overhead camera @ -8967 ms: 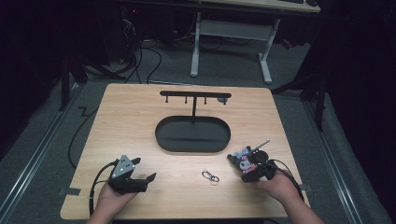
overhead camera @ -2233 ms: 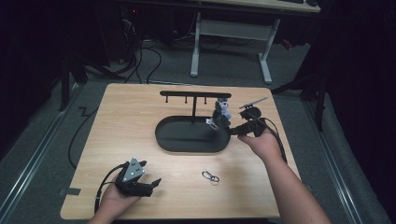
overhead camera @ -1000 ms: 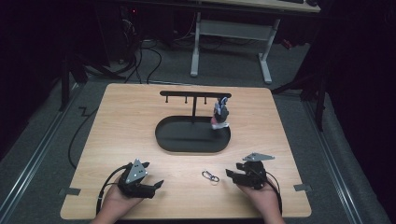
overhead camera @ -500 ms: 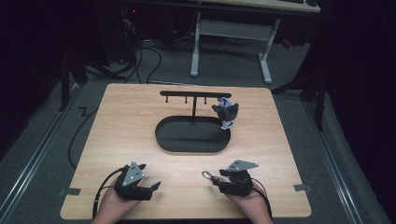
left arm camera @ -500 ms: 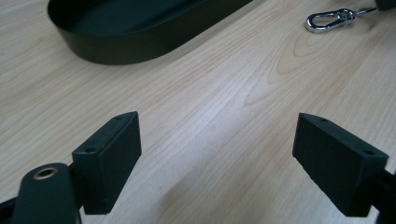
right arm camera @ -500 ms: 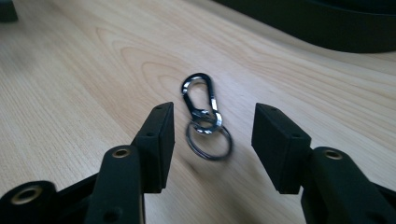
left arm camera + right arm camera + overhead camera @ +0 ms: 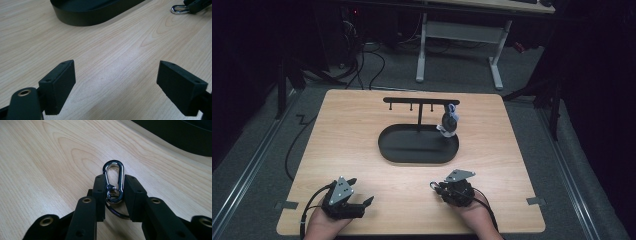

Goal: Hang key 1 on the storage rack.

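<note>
Two grippers noted. Left gripper (image 7: 362, 204): jaws spread wide, nothing between them. Right gripper (image 7: 114, 195): jaws have just been closing and now pinch one silver carabiner (image 7: 114, 180) with keyring on the table (image 7: 362, 125). Ahead: one black tray (image 7: 412, 150), one hook rack (image 7: 421, 100), one hanging keychain (image 7: 449, 121).

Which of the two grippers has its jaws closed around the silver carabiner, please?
The right gripper: its jaws flank the silver carabiner on the table, while the left gripper stands wide open over bare wood.
</note>
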A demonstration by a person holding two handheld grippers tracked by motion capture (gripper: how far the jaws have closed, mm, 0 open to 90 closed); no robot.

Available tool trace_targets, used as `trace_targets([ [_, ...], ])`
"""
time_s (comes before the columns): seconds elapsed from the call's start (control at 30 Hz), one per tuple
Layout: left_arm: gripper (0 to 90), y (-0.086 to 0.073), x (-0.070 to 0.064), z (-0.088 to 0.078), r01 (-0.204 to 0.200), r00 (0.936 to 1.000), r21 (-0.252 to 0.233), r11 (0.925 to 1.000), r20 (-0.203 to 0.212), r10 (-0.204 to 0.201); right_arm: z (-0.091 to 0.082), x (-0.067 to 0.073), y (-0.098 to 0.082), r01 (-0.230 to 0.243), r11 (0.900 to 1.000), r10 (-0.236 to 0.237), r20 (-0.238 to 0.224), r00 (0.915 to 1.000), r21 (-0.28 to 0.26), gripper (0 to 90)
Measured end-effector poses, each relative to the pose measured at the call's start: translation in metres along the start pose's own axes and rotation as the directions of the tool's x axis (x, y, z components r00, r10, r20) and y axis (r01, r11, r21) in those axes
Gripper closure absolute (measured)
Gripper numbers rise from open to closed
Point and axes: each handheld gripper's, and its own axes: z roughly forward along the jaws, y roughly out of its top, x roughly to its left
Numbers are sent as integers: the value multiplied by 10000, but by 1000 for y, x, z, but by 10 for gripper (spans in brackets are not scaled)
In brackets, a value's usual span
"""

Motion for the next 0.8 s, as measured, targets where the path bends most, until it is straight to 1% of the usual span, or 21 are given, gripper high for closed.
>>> trace_targets([
  [0.07, 161, 2, -1, 2, -49, 10000, 7, 10000, 53, 49, -2, -2, -2, -58, 10000, 58, 164, 9998, 11, 728],
  [0.2, 161, 7, -2, 8, -188, 9996, -2, 9998, 228, 188, -11, -13, -11, -499, 9988, 499, 450, 9977, -21, 728],
  [0.33, 161, 13, -4, 16, -348, 9983, -4, 9994, 465, 348, -25, -29, -25, -1190, 9928, 1195, 826, 9894, -107, 727],
  [0.4, 160, 16, -6, 21, -428, 9974, -25, 9991, 582, 429, -33, -37, -33, -1520, 9882, 1531, 1034, 9828, -186, 727],
  [0.5, 161, 20, -8, 26, -556, 9958, -40, 9984, 725, 557, -45, -49, -46, -2052, 9783, 2071, 1409, 9681, -286, 727],
  [0.57, 161, 22, -9, 29, -620, 9949, -63, 9981, 788, 623, -50, -54, -52, -2324, 9718, 2357, 1495, 9603, -392, 727],
  [0.6, 161, 23, -10, 31, -664, 9943, -42, 9978, 836, 665, -52, -56, -54, -2370, 9706, 2408, 1519, 9586, -434, 726],
  [0.63, 161, 24, -10, 31, -687, 9940, -23, 9976, 850, 686, -54, -58, -57, -2614, 9639, 2662, 1494, 9523, -515, 726],
  [0.73, 161, 24, -11, 33, -729, 9934, -52, 9973, 888, 731, -54, -59, -58, -2623, 9633, 2679, 1428, 9528, -571, 724],
  [0.77, 162, 24, -12, 33, -735, 9933, -48, 9973, 894, 736, -53, -58, -57, -2560, 9648, 2620, 1370, 9553, -601, 722],
  [0.8, 161, 24, -12, 33, -728, 9933, -34, 9973, 902, 728, -52, -58, -56, -2588, 9641, 2644, 1297, 9556, -587, 720],
])
